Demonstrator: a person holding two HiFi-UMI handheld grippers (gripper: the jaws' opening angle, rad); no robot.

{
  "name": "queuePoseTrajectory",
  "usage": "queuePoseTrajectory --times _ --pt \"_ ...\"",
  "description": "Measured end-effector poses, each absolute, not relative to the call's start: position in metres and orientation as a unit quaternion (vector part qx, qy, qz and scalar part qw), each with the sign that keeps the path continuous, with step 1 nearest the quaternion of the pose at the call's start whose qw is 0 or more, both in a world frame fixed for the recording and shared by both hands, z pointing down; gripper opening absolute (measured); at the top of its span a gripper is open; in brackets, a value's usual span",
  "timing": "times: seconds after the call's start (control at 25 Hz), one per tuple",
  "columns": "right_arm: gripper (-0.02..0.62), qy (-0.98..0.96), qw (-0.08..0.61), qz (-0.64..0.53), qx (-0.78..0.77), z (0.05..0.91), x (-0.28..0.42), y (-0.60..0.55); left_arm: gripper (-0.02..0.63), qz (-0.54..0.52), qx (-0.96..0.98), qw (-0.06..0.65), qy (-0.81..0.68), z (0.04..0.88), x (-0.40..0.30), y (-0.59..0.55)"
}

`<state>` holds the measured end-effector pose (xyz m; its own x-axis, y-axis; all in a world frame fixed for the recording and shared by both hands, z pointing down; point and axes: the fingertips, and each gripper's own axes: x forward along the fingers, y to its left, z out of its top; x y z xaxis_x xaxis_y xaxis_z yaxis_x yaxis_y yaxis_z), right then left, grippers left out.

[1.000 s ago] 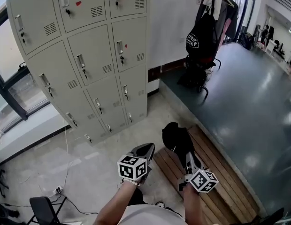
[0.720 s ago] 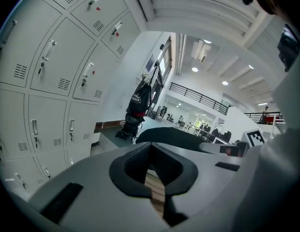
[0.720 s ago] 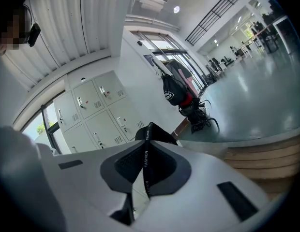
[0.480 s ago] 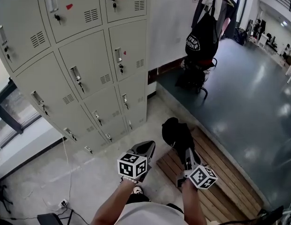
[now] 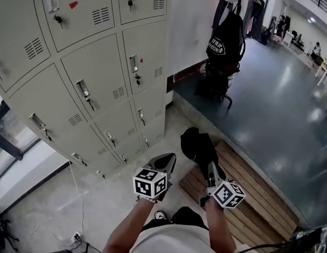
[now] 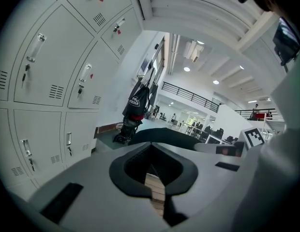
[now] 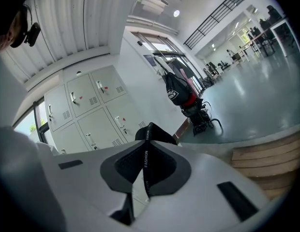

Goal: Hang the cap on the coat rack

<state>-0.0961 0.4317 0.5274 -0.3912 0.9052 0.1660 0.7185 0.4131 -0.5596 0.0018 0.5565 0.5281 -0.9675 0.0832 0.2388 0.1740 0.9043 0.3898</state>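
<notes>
Right now the right gripper (image 5: 209, 166) has its jaws clamped tight on a black cap (image 5: 196, 144). In the right gripper view a thin black band of the cap, printed with lettering, runs straight down between the closed jaws, and the crown pokes out just past the tips. From the head view, the cap hangs in the air over the near end of a slatted wooden bench (image 5: 253, 194), the end closest to the lockers (image 5: 95, 62).

Over on the other side, the left gripper (image 5: 163, 165) sits just beside it, jaws pressed together with nothing held. Only a sliver of bench wood shows through behind them.

Up at the far end of the room stands the coat rack (image 5: 219, 86), well apart from the cap, with a black bag (image 5: 225, 38) and some clothes hanging on it. What the bag holds cannot be seen.

Every locker door in view is closed, so their contents are hidden, and small keys hang from several locks.
</notes>
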Motion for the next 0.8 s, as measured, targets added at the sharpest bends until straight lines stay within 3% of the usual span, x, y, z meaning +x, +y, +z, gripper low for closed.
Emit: queuePoseTrajectory --times 0.4,0.8 --pt "0.017 -0.812 0.229 0.215 -0.492 0.539 -0.122 0.478 0.005 -0.214 -0.051 0.119 -0.968 0.543 -0.028 0.593" --pt "0.017 -0.819 0.22 0.249 -0.468 0.543 -0.199 0.552 0.005 -0.18 -0.029 0.133 -0.974 0.534 -0.107 0.669"
